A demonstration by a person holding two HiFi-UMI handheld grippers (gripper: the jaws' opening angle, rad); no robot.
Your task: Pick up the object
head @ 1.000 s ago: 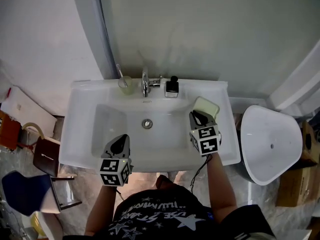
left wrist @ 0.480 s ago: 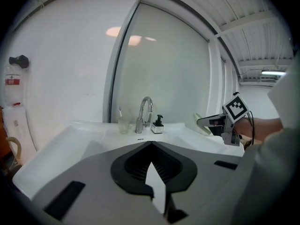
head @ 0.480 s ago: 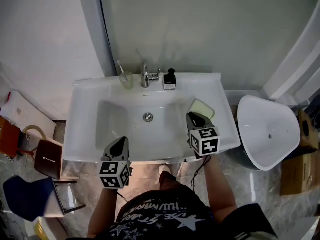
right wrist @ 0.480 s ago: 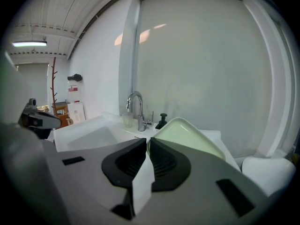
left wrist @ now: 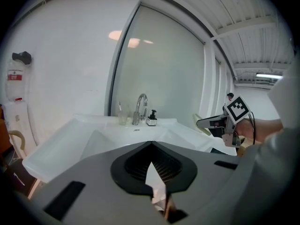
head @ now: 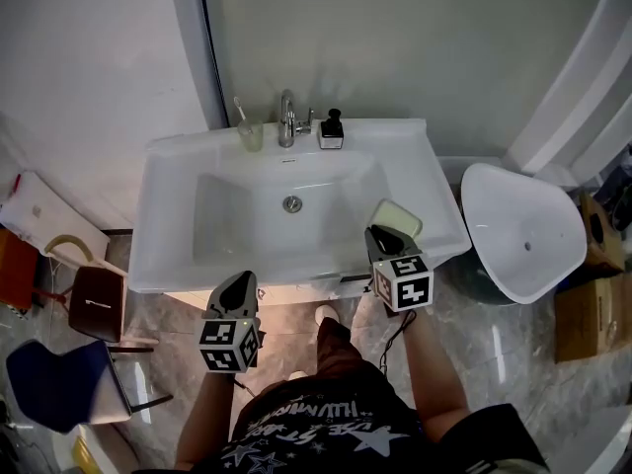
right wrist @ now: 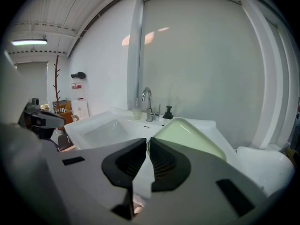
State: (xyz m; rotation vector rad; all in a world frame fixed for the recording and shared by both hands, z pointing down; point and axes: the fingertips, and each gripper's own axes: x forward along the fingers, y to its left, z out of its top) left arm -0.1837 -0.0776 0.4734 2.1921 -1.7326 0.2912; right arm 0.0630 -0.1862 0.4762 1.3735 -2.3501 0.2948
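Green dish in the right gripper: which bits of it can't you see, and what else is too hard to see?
- Green dish: near rim, right gripper view, hidden by the right gripper shut on it; its underside shows in no view.
- Soap bottle: label, head view, too small to read.
- Cardboard box: head view, cut off by the right edge.
- Blue chair: head view, blurred.

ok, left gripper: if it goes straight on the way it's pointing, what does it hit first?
Probably the sink. The left gripper sits just short of its front edge, aimed across the basin. Height is unclear; if it clears the rim, the tap is next.
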